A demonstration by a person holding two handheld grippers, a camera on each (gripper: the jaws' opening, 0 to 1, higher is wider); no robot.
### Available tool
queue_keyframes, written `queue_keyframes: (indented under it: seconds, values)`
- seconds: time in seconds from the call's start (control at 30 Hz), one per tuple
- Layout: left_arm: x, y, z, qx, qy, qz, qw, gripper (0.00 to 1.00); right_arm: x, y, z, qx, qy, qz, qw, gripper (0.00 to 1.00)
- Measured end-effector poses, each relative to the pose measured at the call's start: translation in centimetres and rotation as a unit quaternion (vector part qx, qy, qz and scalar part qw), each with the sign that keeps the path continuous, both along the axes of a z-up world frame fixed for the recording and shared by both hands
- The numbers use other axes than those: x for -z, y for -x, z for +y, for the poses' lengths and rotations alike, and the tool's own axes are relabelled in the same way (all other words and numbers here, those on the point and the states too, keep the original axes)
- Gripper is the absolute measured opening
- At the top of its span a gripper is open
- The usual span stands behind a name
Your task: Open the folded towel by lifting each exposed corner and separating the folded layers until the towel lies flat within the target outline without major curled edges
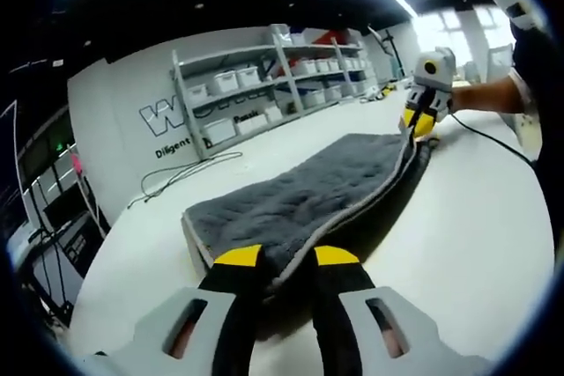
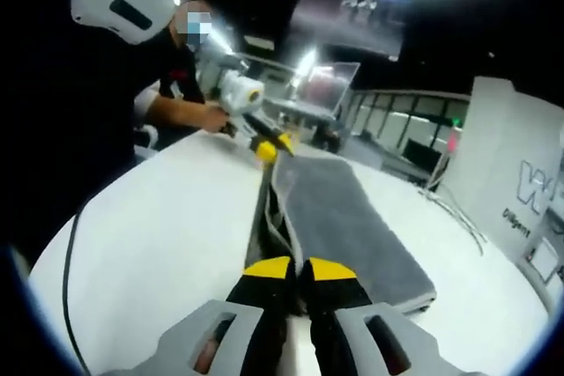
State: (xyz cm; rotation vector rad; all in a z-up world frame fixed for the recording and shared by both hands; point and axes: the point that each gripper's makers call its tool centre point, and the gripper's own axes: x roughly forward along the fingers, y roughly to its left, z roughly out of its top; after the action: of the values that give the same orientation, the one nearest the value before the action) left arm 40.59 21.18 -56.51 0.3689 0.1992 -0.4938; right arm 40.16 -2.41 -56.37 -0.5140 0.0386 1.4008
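Both grippers pinch the same long edge of the grey towel (image 1: 300, 191), left gripper (image 1: 286, 257) and right gripper (image 2: 300, 268) closed on opposite end corners, probably to peel the upper layer open together. The towel lies folded lengthwise mid-tabletop (image 1: 458, 235). Shelving (image 1: 273, 85) behind and cables (image 1: 189, 169) near the tabletop's far edge don't obstruct.

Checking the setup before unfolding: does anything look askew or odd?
Nothing looks damaged or spilled. The towel is a long folded strip on the table, each set of tongs pinching one end of its edge.
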Motion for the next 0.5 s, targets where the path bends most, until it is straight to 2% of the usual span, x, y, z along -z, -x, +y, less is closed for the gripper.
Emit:
queue_keyframes:
  seconds: [0.3,0.5]
  values:
    - [-0.6,-0.3,-0.2,-0.001,0.015,0.0,0.9999,0.09,-0.7,0.0,0.1,0.002,-0.006,0.003,1.0,0.02]
    - [-1.2,-0.5,-0.2,0.003,0.01,-0.001,0.9999,0.05,-1.4,-0.4,0.0,0.006,-0.014,0.006,0.9999,0.01]
